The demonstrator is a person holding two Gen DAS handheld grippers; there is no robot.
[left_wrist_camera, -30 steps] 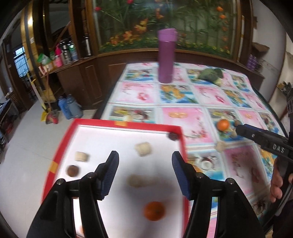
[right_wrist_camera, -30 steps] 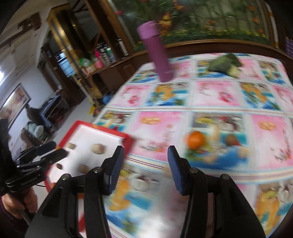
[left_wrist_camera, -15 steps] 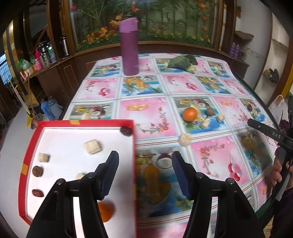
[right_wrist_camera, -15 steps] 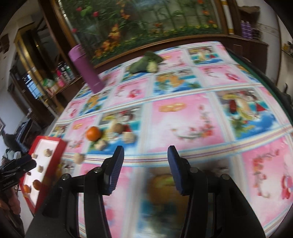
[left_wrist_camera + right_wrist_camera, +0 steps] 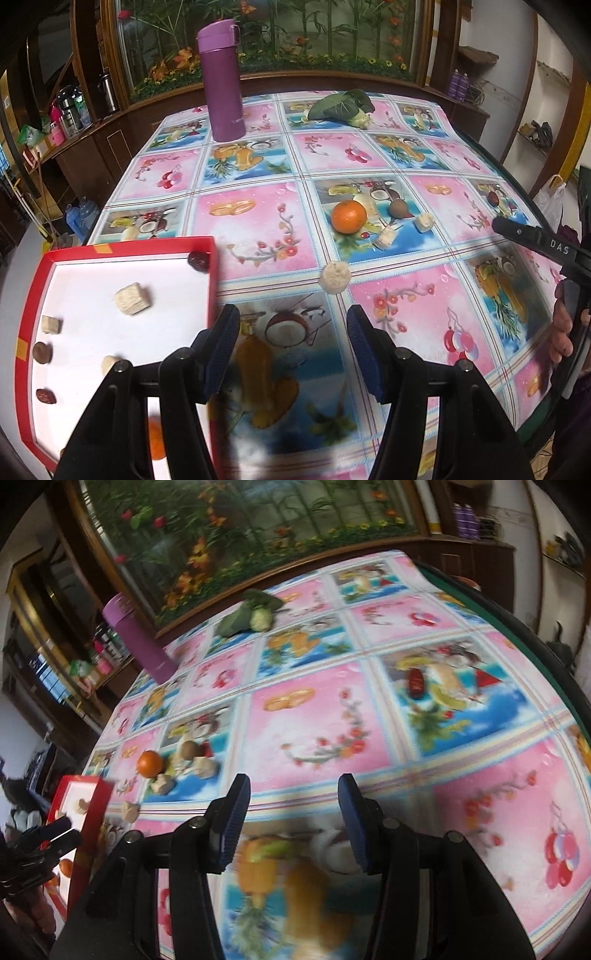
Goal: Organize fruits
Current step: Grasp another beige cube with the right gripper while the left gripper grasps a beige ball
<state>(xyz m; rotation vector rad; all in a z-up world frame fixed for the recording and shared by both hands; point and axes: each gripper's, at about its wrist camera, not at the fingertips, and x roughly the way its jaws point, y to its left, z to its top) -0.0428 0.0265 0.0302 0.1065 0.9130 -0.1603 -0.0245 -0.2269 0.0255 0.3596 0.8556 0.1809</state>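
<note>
The table (image 5: 258, 206), spread with a pink and blue fruit-print cloth, fills both views. At its near left corner lies the red tray (image 5: 212, 280) with a white floor, overhanging the edge; inside it are a large pale cube (image 5: 132, 298), smaller pale pieces, three dark brown fruits and, near the tray's near edge, an orange fruit (image 5: 155, 435) half hidden behind the left gripper (image 5: 291, 350). That gripper hangs over the cloth just beside the tray's right wall, its jaws apart with nothing between them. The right gripper (image 5: 291, 819) hovers over the near right part of the table, jaws likewise parted and empty; from the left wrist view one of its black fingers shows at the right edge. A purple flask (image 5: 222, 81) stands upright near the far left corner, and a leafy green vegetable (image 5: 341, 105) lies at the far edge. Mid-table sits an orange (image 5: 348, 216) with a brown fruit (image 5: 399, 208) and two pale cubes (image 5: 423, 222) just beside it. A round pale piece (image 5: 334, 277) lies alone, nearer the tray.
</note>
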